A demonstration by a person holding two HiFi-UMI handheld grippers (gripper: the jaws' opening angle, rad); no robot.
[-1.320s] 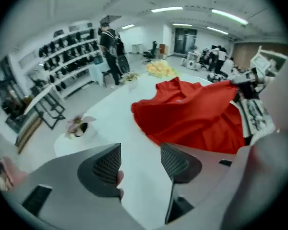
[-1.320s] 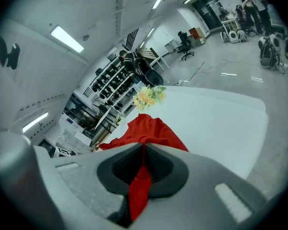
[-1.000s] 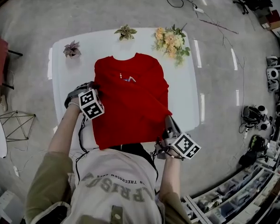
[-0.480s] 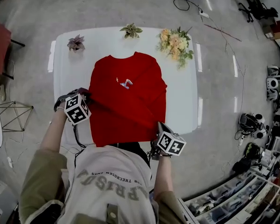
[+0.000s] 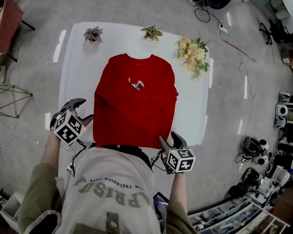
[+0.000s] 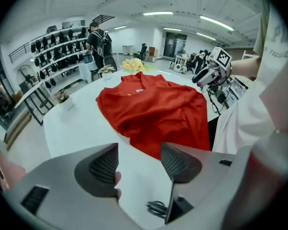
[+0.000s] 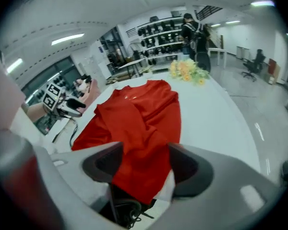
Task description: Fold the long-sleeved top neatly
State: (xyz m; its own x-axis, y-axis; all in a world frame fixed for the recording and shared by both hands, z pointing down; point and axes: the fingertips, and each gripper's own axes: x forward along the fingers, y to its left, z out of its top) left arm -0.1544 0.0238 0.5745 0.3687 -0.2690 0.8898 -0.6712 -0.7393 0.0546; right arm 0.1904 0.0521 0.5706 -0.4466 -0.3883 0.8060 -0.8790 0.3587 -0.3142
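Hovering just beside the left edge of the red top (image 5: 136, 101), the left gripper (image 5: 84, 110) is pointing across the white surface (image 5: 80, 67). Its fingers (image 6: 103, 166) have just been opening and are standing apart. Only bare surface is showing between them, so I judge it is letting go rather than reaching.

The top is lying flat in the middle of the surface, collar away from the person. Its sleeves are looking turned in over the body, giving a narrow oblong. That shape suggests the side folds are done and the hem-to-collar fold is coming next.

Over at the near right corner of the top, the right gripper (image 5: 170, 141) is aiming along the cloth. Its fingers (image 7: 189, 169) have also just been opening and are standing apart. The hem is lying in the gap between them, yet neither pad is looking pressed on it.

The person's own shirt is covering part of the near hem from above, so I cannot tell how far it is hanging over the edge. The small mark on the chest is proving too tiny to read.
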